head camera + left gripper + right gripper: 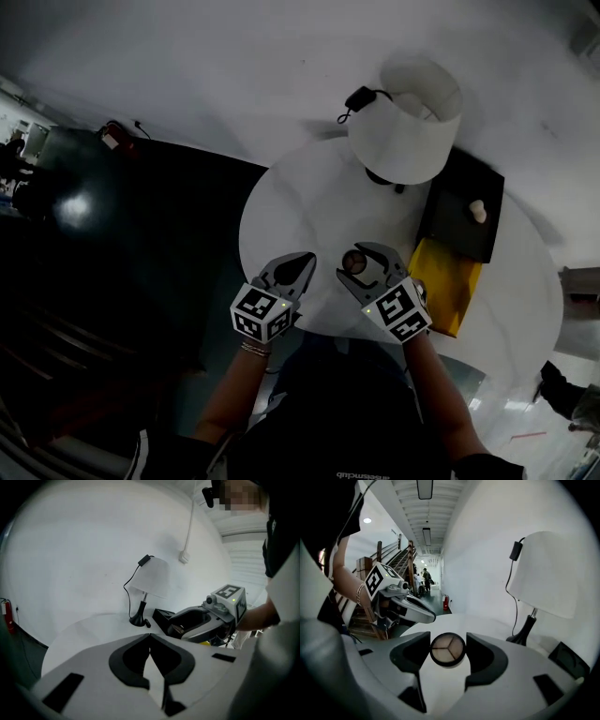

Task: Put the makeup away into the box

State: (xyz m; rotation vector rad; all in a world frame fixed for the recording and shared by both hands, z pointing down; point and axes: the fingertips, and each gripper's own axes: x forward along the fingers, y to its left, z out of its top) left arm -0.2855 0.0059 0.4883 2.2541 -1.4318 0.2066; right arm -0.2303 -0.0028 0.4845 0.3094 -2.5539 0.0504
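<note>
Carrying seems to be the step in hand. In the head view the right gripper [359,263] pinches a small round compact [354,262] above the near edge of the round white worktop [281,211]. The left gripper [302,264] hangs just beside it. The black box [455,234] lies open towards the worktop's right edge, beside a lamp [408,122], with a small pale item [478,211] inside and a yellow part [445,281] at its near side. The compact is well apart from the box.

In the left gripper view that gripper's fingers [133,656] are pressed together with nothing between them. Beyond them are the lamp's foot, a corner of the box and the other gripper.

In the right gripper view the fingers [415,652] stand a little apart, closed on the compact's rim from both sides. Its three-part pale face is turned to the camera, and the worktop lies below.

The next move, as I judge it, calls for taking the compact right and further across the worktop, lowering it into the box clear of the lampshade and the pale item, then letting the fingers part
</note>
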